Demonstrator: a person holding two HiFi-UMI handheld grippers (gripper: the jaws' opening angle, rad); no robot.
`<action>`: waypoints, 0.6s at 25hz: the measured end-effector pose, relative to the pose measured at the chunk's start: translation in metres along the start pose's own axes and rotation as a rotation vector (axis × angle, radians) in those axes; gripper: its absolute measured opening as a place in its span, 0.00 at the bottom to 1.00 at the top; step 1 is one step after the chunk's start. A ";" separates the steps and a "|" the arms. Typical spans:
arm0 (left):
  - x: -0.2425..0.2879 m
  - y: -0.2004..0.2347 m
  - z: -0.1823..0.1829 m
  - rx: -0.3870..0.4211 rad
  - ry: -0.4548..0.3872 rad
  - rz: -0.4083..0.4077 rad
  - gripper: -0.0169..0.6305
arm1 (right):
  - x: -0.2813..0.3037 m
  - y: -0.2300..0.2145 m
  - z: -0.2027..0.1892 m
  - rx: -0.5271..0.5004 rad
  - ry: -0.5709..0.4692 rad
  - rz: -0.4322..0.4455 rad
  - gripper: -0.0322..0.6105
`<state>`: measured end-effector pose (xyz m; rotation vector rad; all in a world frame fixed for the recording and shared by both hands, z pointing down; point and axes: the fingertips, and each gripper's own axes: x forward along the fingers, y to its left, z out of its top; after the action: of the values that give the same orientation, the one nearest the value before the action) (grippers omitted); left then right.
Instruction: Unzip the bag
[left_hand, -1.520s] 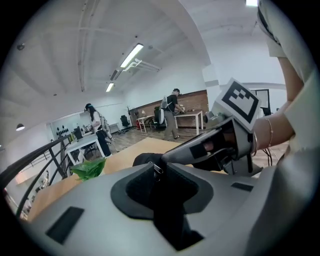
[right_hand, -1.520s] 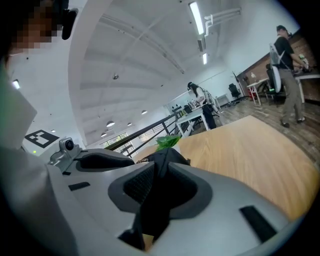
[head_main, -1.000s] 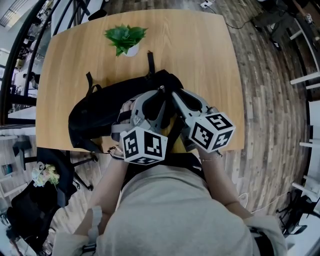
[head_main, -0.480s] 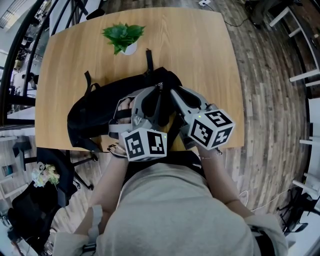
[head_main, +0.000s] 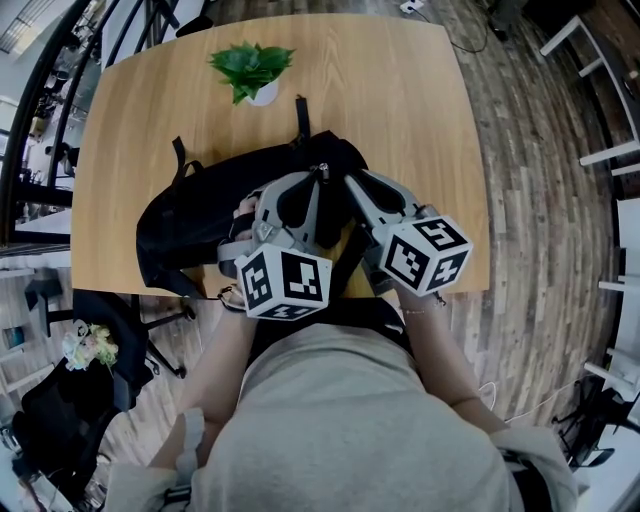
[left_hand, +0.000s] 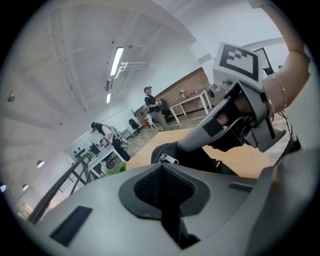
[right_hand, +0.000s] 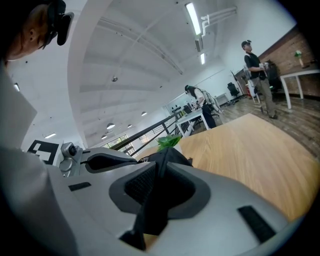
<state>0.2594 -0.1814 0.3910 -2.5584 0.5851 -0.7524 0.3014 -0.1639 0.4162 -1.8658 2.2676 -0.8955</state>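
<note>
Black fabric backpack (head_main: 200, 220): lying flat on the light wooden table (head_main: 400, 100), left of centre, its near side close to the table edge at 6 o'clock. Two straps stick out toward 12 o'clock.

Small silver metal zipper pull (left_hand: 168, 159): on the backpack's 3 o'clock end, where both of your grippers meet.

Your left gripper (left_hand: 161, 167): comes in from 6 o'clock with its fingers pressed together. The zipper pull sits right at their tips; I cannot tell whether they pinch it.

Your right gripper (right_hand: 162, 160): just at 3 o'clock of the left one, fingers narrow and clamped on a fold of the backpack's black fabric.

Small green leafy plant in a white pot (head_main: 250, 68): at 12 o'clock of the backpack, apart from it, near the far table edge.
</note>
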 end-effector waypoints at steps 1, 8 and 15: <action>-0.001 0.001 -0.001 -0.041 0.000 -0.009 0.06 | 0.000 0.000 0.000 -0.012 0.002 -0.001 0.17; -0.008 0.008 -0.004 -0.375 -0.047 -0.123 0.05 | -0.002 0.000 0.001 -0.074 0.023 -0.017 0.16; -0.016 0.014 -0.015 -0.582 -0.056 -0.154 0.05 | -0.002 -0.003 0.001 -0.103 0.043 -0.037 0.16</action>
<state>0.2342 -0.1889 0.3893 -3.1773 0.6713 -0.6233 0.3046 -0.1633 0.4158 -1.9539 2.3545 -0.8473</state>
